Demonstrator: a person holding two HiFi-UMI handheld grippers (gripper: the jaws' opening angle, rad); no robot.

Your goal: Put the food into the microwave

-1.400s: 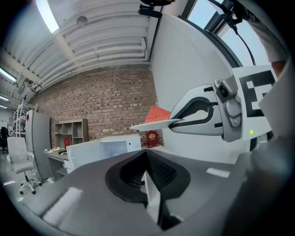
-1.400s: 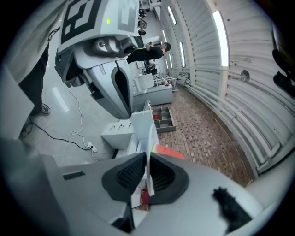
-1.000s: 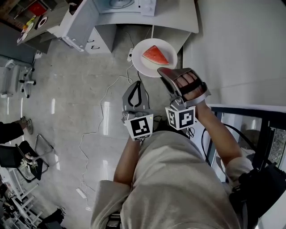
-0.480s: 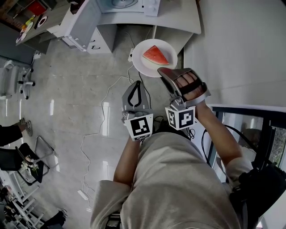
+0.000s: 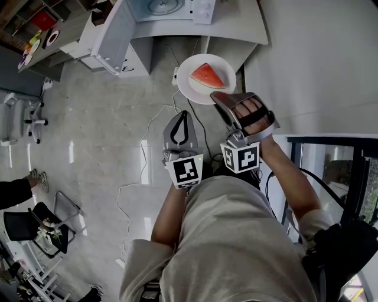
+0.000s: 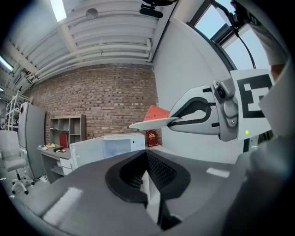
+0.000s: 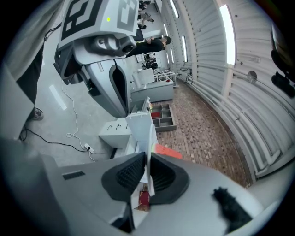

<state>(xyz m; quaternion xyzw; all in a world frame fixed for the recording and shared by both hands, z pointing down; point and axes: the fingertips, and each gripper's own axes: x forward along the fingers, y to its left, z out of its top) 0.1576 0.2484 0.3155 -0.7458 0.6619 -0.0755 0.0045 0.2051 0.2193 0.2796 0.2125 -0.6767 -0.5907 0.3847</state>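
Right hand-held gripper clamps plate rim; watermelon apparently just beyond.

A glossy grey floor fills the left of the head view, and a white office chair stands at the left edge. A plain white wall takes the upper right. The left gripper view shows a brick wall under a lit ceiling lamp.

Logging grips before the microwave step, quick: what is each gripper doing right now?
Left gripper: closed, empty.
Right gripper: closed on the plate rim, watermelon slice on it.
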